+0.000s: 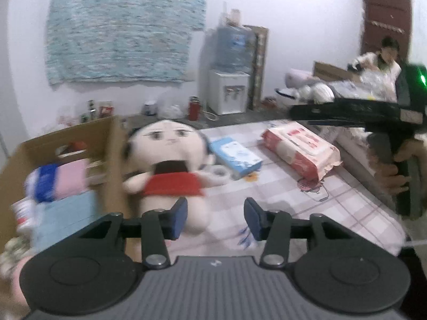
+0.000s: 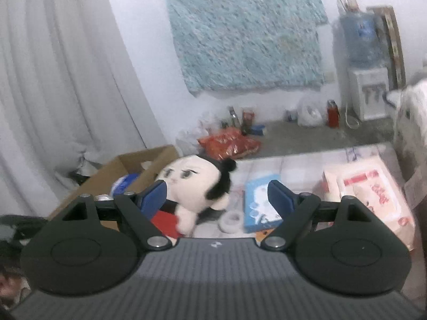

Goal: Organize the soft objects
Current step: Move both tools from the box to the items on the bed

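A plush doll in a red top lies on its back on the tiled cloth, head pointing away, its left side resting against the wall of a cardboard box that already holds folded cloths. The left gripper hovers with jaws spread and empty, the doll's legs just ahead of its left finger. The right gripper is likewise spread and holds nothing; the doll's head sits just beyond its left finger, with a blue tissue pack ahead of its right finger and a roll of tape between the two. Further right lies a pink wipes pack.

The doll looks light and thoroughly soft, likely to squash under the pads and sag at head and limbs when lifted. Its large head probably carries most of the bulk, so a pinch across the torso at the red top, or the neck just below the head, seems the surest hold; a limb would let it dangle and swing. The fabric appears grippy rather than slippery, and nothing about it seems fragile. The box stands immediately left of the left gripper, a short carry away.
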### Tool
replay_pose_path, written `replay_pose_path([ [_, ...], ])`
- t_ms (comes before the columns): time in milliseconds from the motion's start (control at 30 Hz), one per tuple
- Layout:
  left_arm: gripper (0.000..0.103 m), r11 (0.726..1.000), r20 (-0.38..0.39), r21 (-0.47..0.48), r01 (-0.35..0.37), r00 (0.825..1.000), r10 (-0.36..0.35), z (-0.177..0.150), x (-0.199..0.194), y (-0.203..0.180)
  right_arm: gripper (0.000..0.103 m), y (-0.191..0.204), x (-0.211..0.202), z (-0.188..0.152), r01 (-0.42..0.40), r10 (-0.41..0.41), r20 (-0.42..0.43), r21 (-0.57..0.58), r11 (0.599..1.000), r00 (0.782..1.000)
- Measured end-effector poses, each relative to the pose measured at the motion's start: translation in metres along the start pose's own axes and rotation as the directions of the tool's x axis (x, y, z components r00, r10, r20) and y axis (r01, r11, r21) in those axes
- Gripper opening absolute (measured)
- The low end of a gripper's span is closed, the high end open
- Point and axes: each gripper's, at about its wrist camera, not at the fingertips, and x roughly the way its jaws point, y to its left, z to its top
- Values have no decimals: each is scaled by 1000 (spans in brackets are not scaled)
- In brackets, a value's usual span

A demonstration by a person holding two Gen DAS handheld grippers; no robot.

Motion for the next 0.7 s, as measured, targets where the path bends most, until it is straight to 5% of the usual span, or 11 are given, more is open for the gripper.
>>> replay_pose_path([
  [133,40,998,-10,62,23,1000,-22,11,76,-27,81,-25,68,1,0,6,-95,61,998,995],
  [367,39,963,-49,268,34,999,-21,16,177,-53,74,-26,171,3,110,-127,-266,-79,991,956],
  [567,40,981,-102,193,23,995,-3,23,224,-40,73,-25,198,-16,165,-221,-294,-204,965,930],
  [700,40,984,-114,179,16,993,5,23,235,-35,74,-42,199,-21,185,-232,-313,-175,967,921],
])
